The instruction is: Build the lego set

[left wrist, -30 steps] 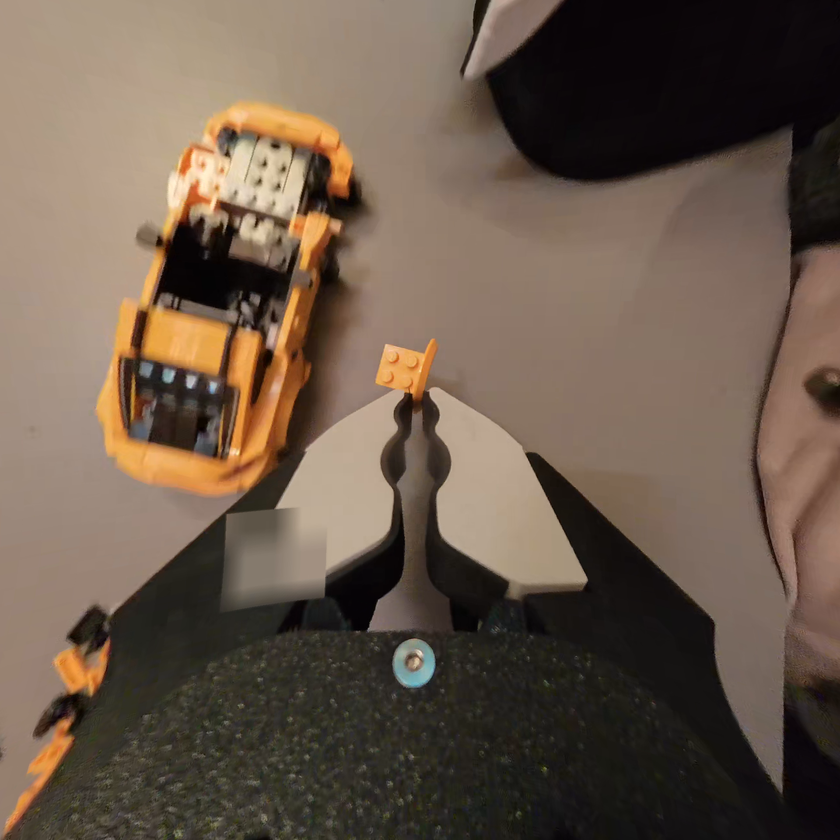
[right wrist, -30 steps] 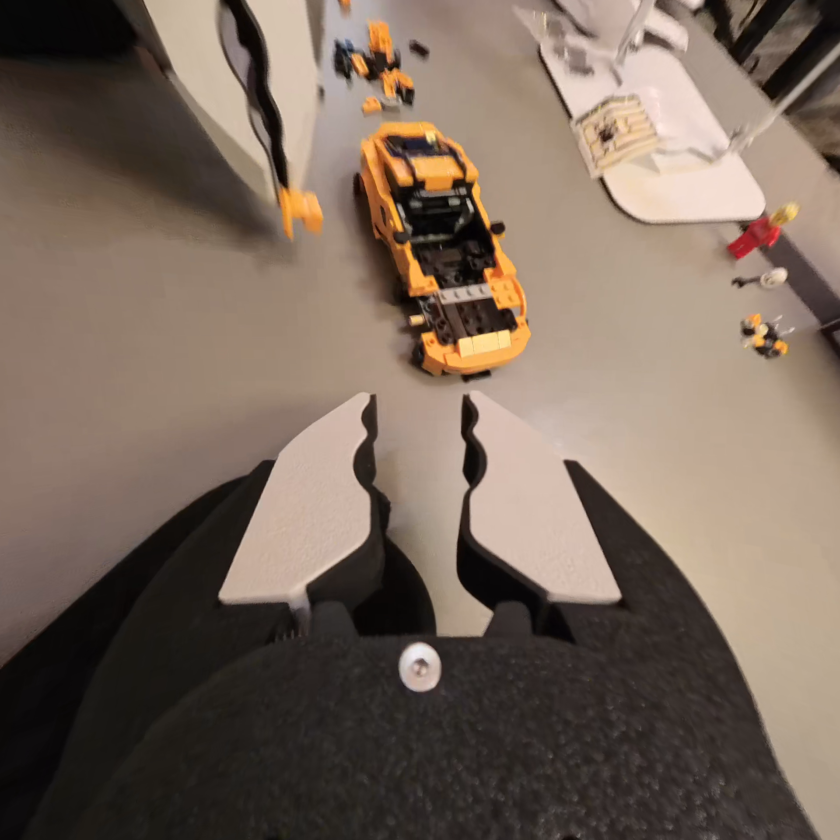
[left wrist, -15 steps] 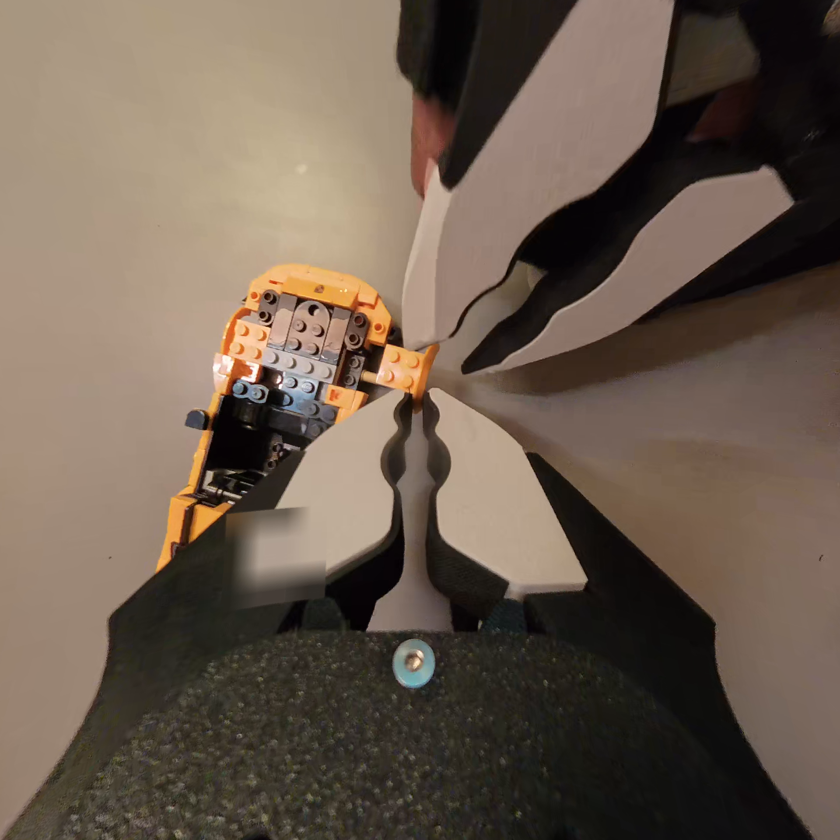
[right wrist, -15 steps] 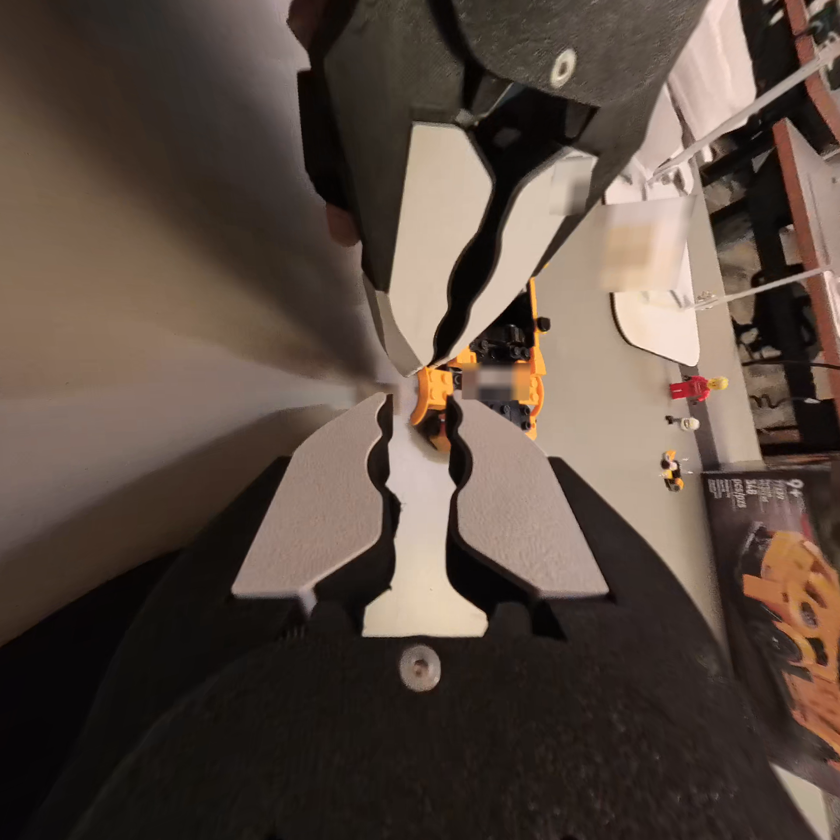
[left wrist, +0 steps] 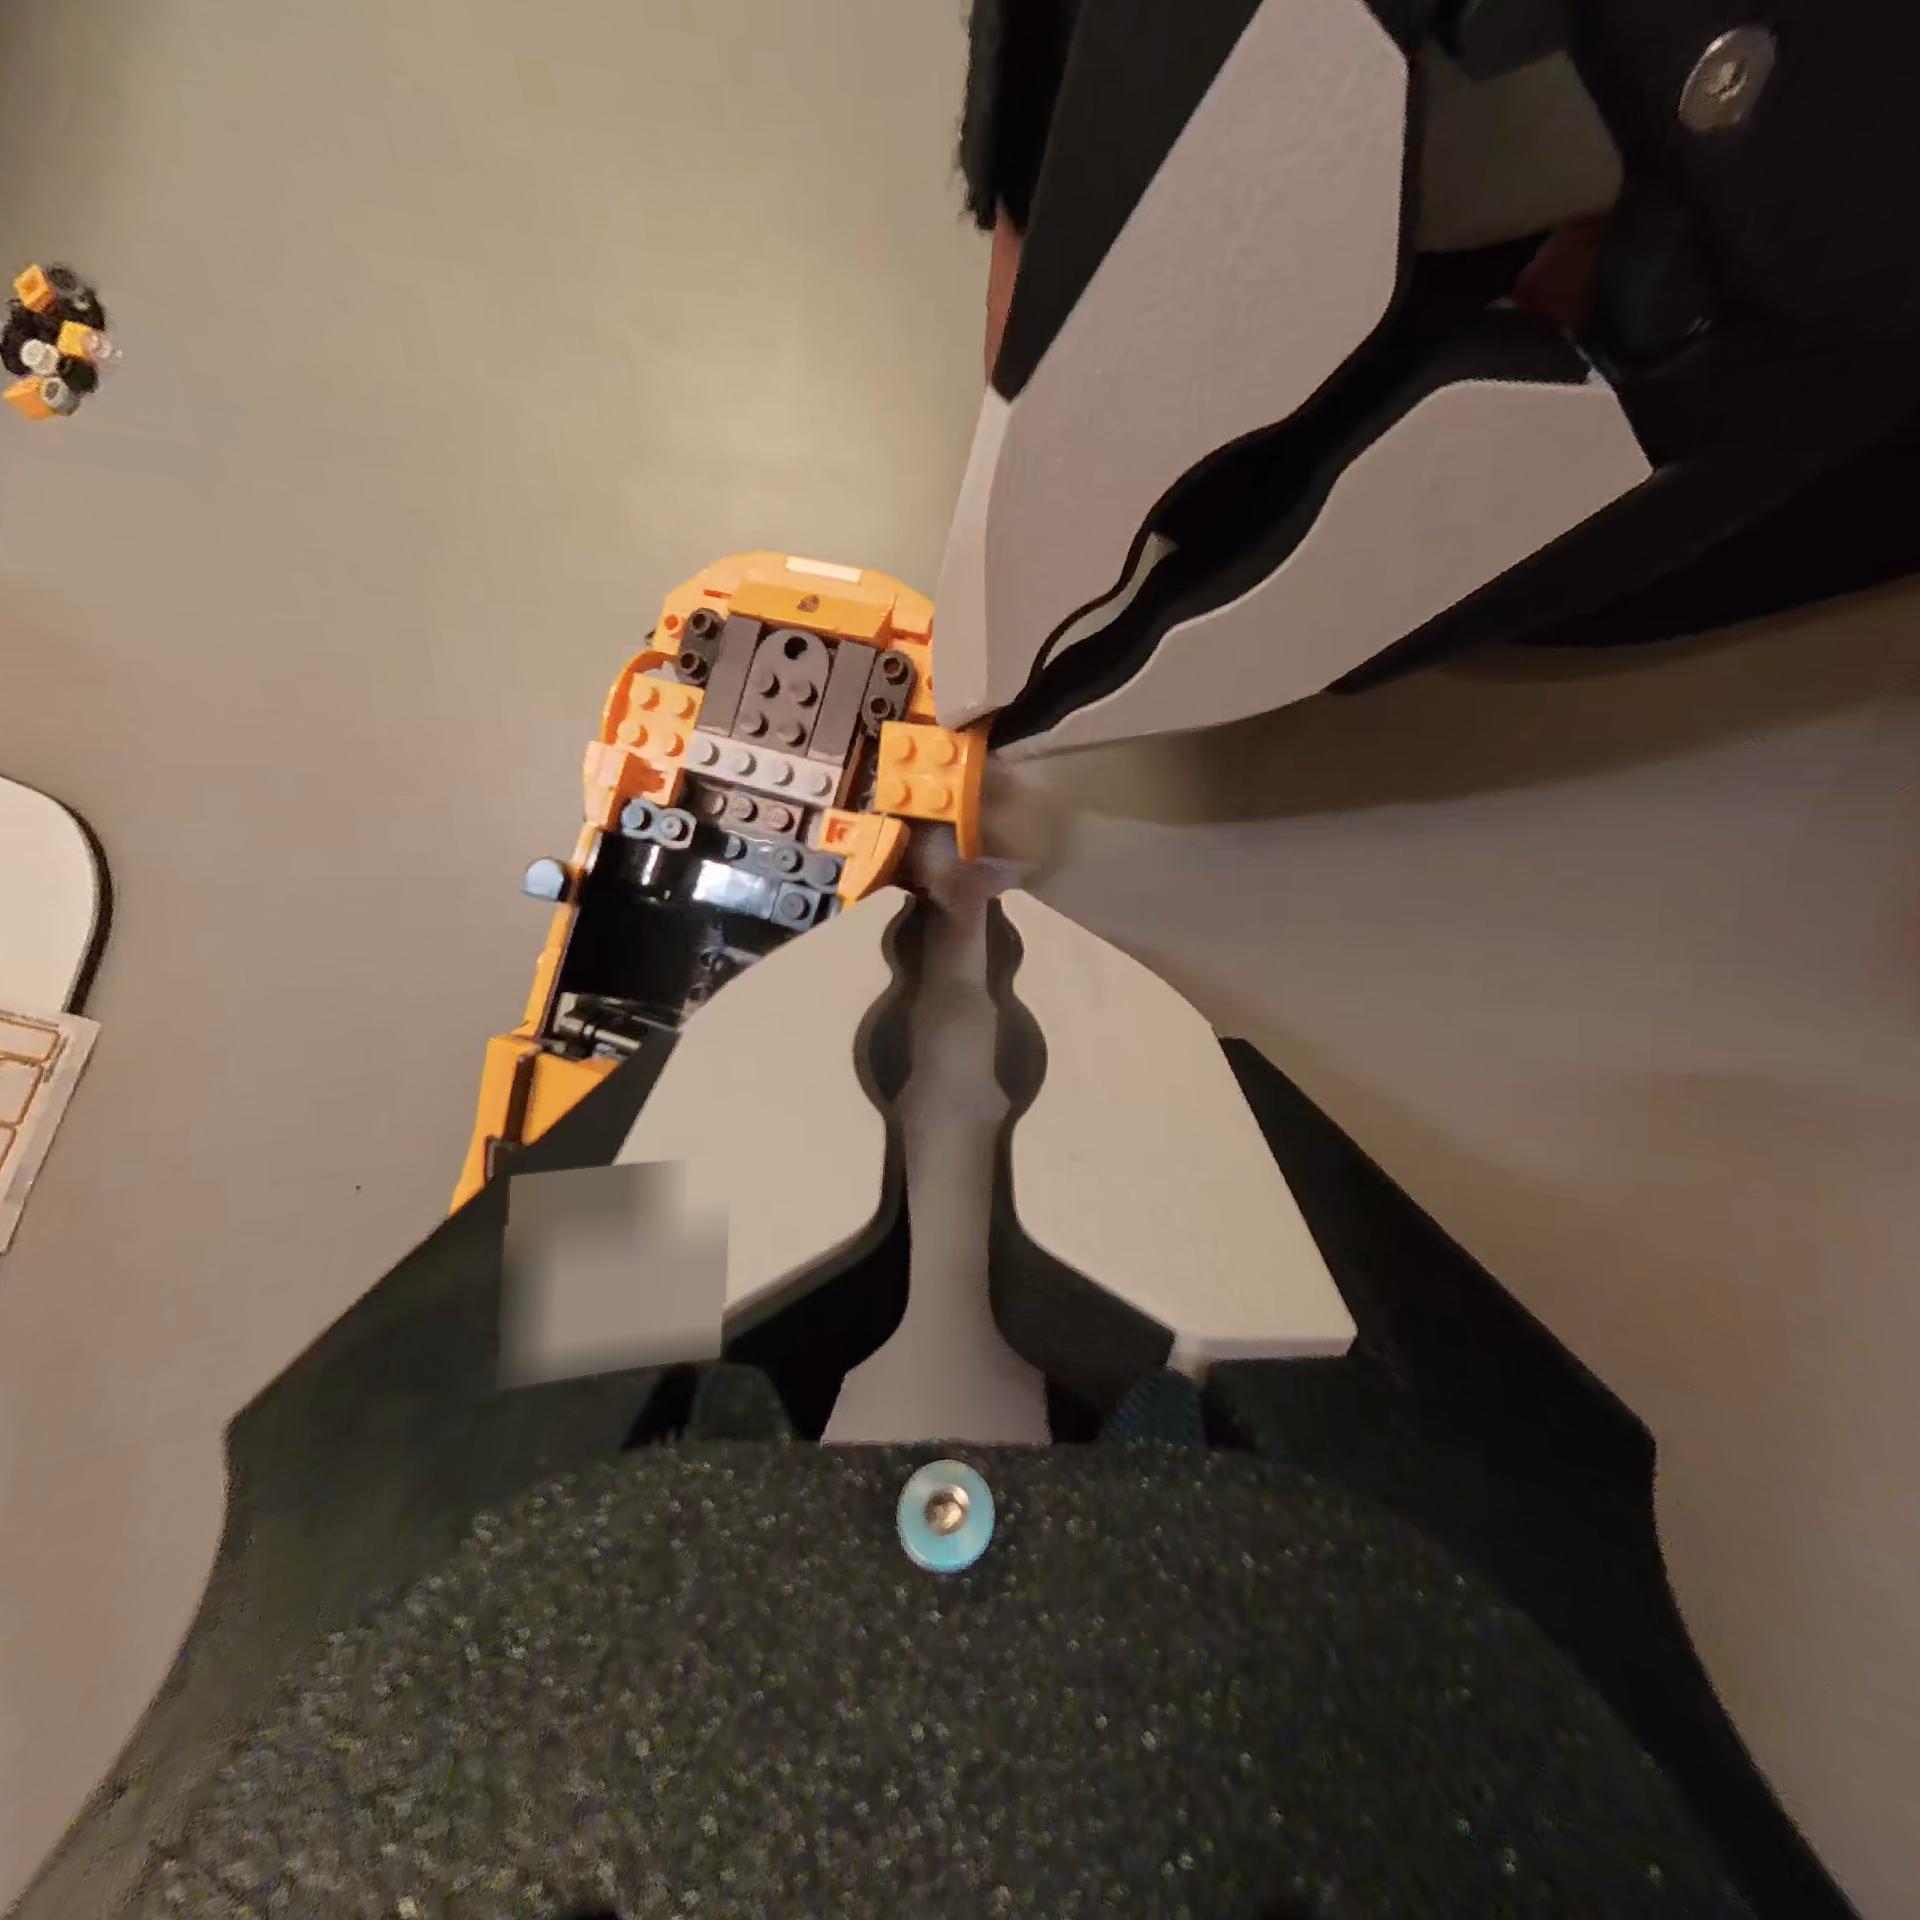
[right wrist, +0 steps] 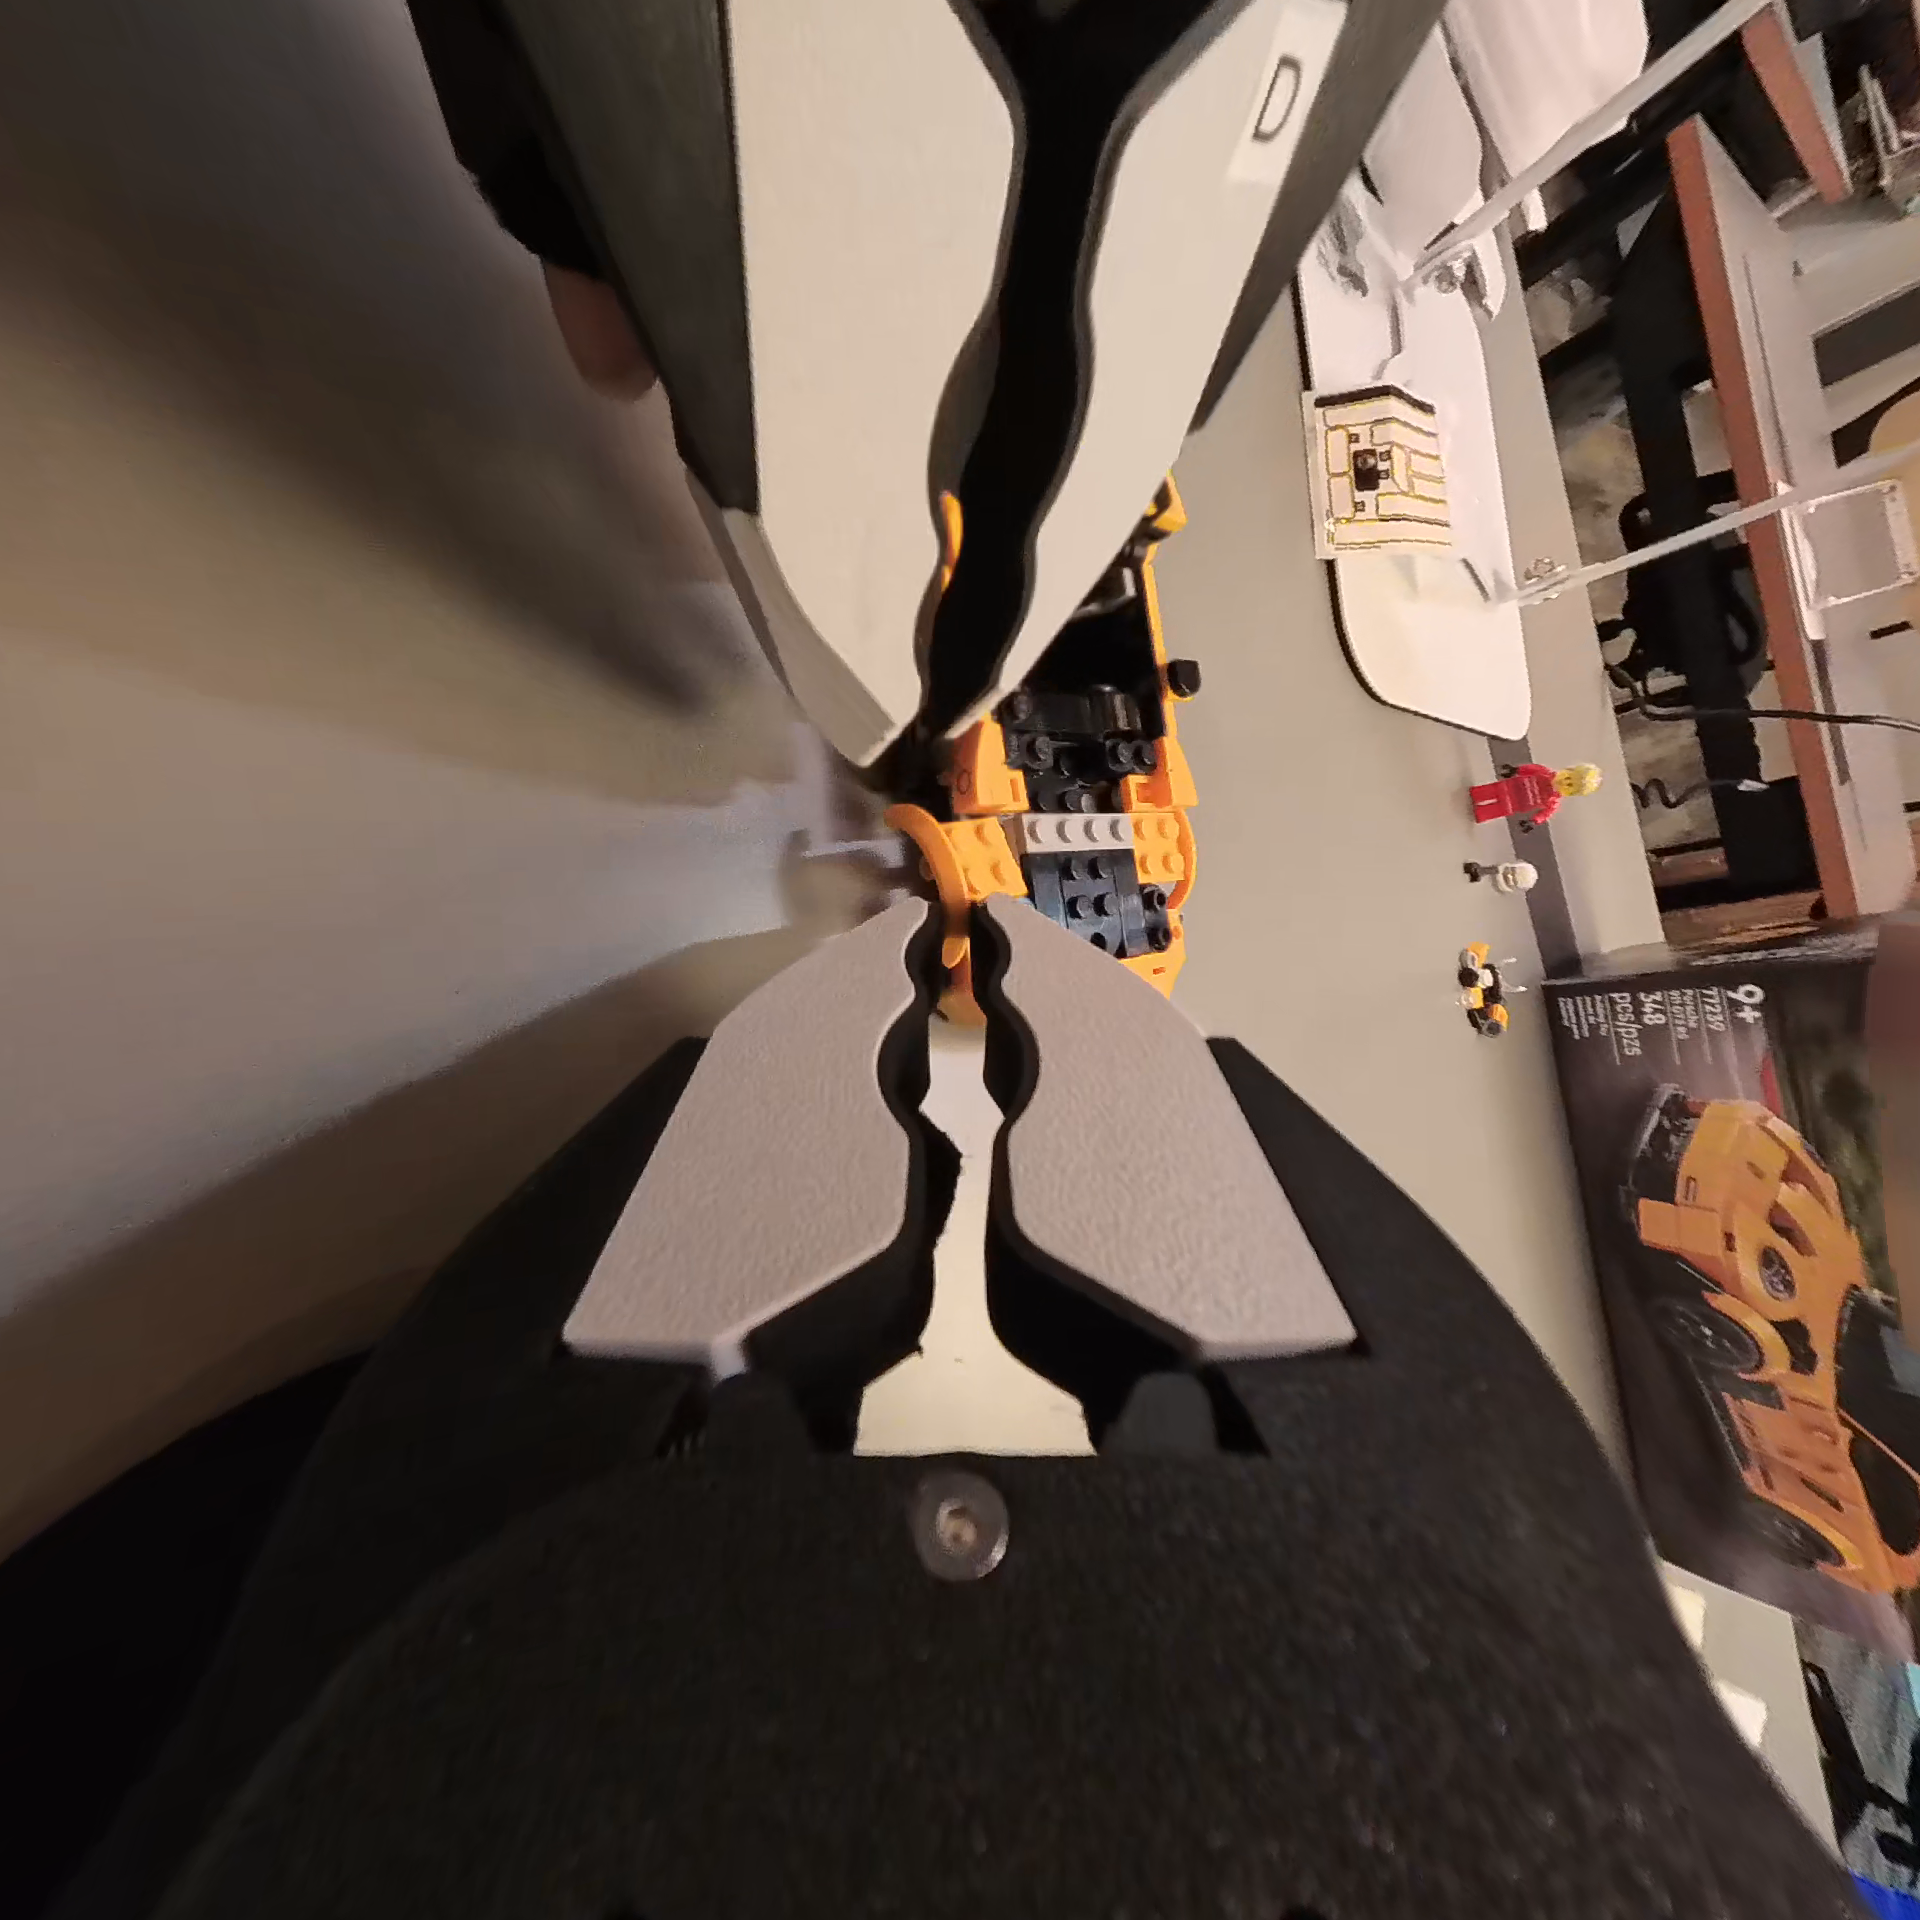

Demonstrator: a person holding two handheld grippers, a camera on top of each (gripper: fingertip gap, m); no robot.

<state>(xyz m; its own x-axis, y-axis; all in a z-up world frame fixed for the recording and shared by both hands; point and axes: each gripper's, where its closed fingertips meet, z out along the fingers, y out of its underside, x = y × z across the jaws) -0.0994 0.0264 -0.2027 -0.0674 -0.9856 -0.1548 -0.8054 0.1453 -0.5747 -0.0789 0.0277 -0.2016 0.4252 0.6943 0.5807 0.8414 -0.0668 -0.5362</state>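
The orange lego car [left wrist: 769, 727] lies on the grey table, also in the right wrist view [right wrist: 1101, 862]. A small orange fender piece [left wrist: 930, 769] with studs and a curved arch sits at the car's right side. My right gripper [right wrist: 954, 920] is shut on that piece's arch [right wrist: 951, 935]. In the left wrist view it comes in from the upper right, tips [left wrist: 997, 732] at the piece. My left gripper [left wrist: 953, 902] has its jaws slightly parted just short of the piece, with nothing between them. In the right wrist view it [right wrist: 920, 743] hangs over the car.
A small heap of loose orange and black pieces [left wrist: 52, 343] lies at far left. A white board [right wrist: 1434, 582], a red minifigure [right wrist: 1527, 795], a few small parts [right wrist: 1486, 997] and the set's box [right wrist: 1745, 1247] lie right of the car.
The left gripper carried the orange piece to the car's side, then its jaws parted. The right gripper came in and shut on the piece.
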